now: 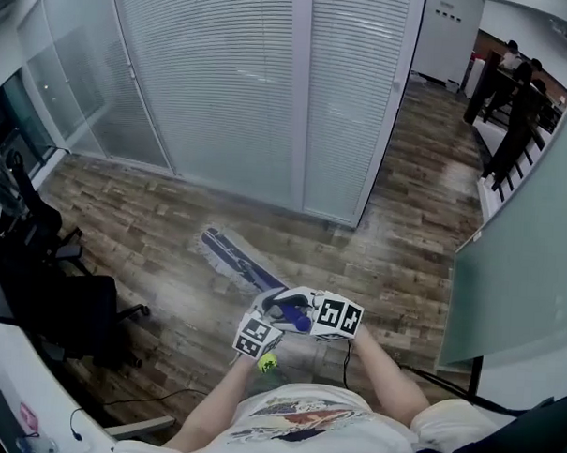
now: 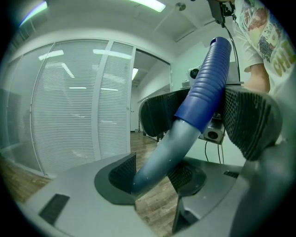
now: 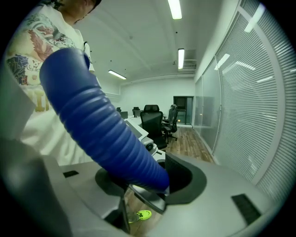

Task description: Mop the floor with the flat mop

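1 mop (image 1: 253,271) and 2 grippers, both on its handle. The left gripper (image 2: 155,175) is clamped on the grey shaft (image 2: 162,152) just below the blue grip (image 2: 206,88). The right gripper (image 3: 143,180) is clamped on that ribbed grip itself. From the hands the handle runs toward 10 o'clock, down to the mop head (image 1: 228,254), which lies flat on the wood floor (image 1: 404,264). 1 yellow-green shoe (image 1: 268,363) shows just under the grippers, at 6 o'clock.

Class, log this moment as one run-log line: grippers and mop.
left gripper: shut on mop handle | right gripper: shut on mop handle | mop head: on wood floor
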Tool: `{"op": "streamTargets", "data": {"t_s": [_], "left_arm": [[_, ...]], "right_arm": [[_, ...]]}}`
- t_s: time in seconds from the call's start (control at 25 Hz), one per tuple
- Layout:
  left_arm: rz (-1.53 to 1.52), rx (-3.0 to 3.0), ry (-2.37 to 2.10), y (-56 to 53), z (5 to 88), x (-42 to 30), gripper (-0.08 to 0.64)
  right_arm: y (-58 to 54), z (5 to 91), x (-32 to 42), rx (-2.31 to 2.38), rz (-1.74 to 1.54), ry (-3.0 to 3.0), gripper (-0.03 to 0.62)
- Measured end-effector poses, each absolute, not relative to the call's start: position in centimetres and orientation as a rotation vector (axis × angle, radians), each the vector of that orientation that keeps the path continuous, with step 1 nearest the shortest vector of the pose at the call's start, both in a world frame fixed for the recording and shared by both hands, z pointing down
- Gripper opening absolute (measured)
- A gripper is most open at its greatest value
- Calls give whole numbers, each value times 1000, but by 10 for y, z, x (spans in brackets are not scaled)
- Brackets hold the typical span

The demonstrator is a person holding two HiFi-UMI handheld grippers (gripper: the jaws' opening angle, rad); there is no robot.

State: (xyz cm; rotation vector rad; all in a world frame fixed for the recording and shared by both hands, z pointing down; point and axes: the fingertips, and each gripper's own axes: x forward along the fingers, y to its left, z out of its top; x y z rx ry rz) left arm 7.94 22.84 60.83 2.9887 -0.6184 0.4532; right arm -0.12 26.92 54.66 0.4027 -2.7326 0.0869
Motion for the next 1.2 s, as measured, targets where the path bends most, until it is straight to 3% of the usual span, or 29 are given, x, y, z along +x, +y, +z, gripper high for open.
{"op": "streamTargets", "data": {"t_s": [0.52,1.2], "left_arm": [[361,2954,-691,412,596,148,185],[259,3050,-680,352,588,134,193]], "right_arm": [[457,538,67,298,110,-2709,183],[392,530,53,386,82,-2734,183]]}}
